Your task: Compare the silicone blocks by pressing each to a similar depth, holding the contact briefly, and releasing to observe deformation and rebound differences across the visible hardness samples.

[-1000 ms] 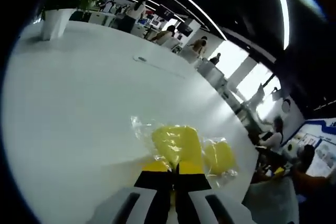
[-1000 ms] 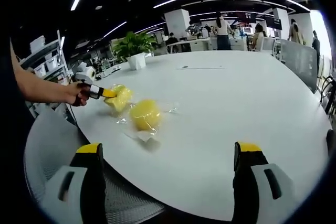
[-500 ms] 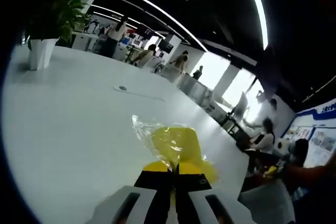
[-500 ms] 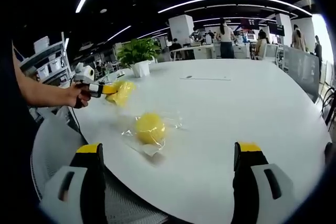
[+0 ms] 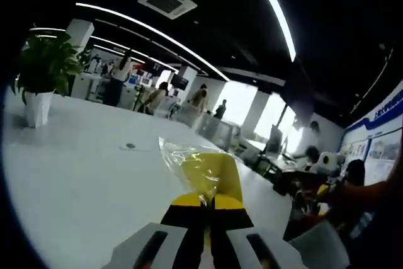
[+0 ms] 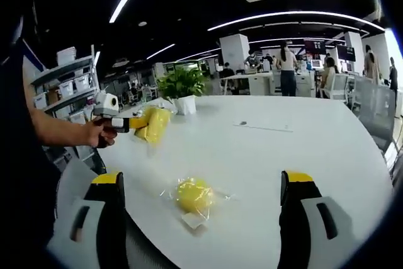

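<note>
Long ceiling strips [image 5: 271, 11] give most of the light, and they burn out to pure white. The windows [image 5: 255, 108] behind the table [image 5: 69, 174] are blown out too (people there read as silhouettes). The white table glares softly, with faint shadows under the bagged block [image 6: 194, 194]. The whole left gripper view is soft and smeared. Fisheye bending curves the lights and table rim, worst near the edges.

Right hand-held gripper [image 6: 201, 218]: two black jaws with yellow tips on pale grey mounts at five and seven o'clock. Left hand-held gripper [image 5: 208, 201]: black, yellow-tipped jaws on grey mounts. The person's hand [image 6: 99, 133] and forearm are bare; dark clothing at nine o'clock.
</note>
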Motion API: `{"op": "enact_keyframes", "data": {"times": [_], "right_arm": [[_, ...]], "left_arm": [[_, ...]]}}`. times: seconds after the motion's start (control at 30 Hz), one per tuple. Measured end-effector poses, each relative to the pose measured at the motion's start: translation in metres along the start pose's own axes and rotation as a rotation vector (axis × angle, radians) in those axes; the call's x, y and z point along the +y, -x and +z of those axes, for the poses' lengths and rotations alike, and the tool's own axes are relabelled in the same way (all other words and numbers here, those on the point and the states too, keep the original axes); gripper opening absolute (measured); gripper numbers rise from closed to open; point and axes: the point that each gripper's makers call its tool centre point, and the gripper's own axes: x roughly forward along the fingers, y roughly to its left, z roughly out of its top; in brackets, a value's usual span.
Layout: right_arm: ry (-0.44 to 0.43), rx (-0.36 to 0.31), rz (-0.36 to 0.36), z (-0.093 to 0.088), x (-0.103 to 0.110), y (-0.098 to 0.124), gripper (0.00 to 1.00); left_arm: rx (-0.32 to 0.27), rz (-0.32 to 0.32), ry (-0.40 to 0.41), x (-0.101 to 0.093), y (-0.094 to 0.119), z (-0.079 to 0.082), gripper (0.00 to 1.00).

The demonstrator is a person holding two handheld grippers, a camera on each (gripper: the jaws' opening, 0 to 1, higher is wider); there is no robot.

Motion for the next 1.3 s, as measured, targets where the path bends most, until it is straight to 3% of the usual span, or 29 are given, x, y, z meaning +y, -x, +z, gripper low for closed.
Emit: {"op": "enact_keyframes", "data": {"times": [0.1, 0.17, 0.23, 0.6, 0.87, 0.97, 1.1, 1.3], "right_arm": [[0.004, -0.032, 0.036, 0.022, 0.007, -0.005, 0.96], [0.042, -0.009, 0.050, 0.025, 0.010, -0.008, 0.96], [0.078, 0.007, 0.065, 0.030, 0.015, -0.011, 0.96], [0.077, -0.051, 0.194, 0.077, 0.053, -0.030, 0.96], [0.076, -0.057, 0.266, 0.089, 0.074, -0.048, 0.96], [0.070, -0.054, 0.299, 0.091, 0.081, -0.051, 0.81], [0.048, -0.081, 0.328, 0.100, 0.090, -0.057, 0.83], [0.050, -0.097, 0.382, 0.106, 0.107, -0.067, 0.73]], "left_arm": [[-0.020, -0.015, -0.015, -0.009, 0.003, 0.009, 0.00], [-0.004, -0.059, -0.023, -0.021, 0.004, 0.011, 0.00], [-0.009, -0.062, -0.050, -0.028, 0.005, 0.016, 0.00], [-0.074, -0.119, -0.074, -0.051, 0.018, 0.044, 0.00], [-0.090, -0.140, -0.084, -0.062, 0.018, 0.045, 0.00], [-0.087, -0.144, -0.117, -0.067, 0.018, 0.043, 0.00], [-0.106, -0.163, -0.133, -0.076, 0.021, 0.049, 0.00], [-0.121, -0.186, -0.138, -0.087, 0.021, 0.055, 0.00]]}}
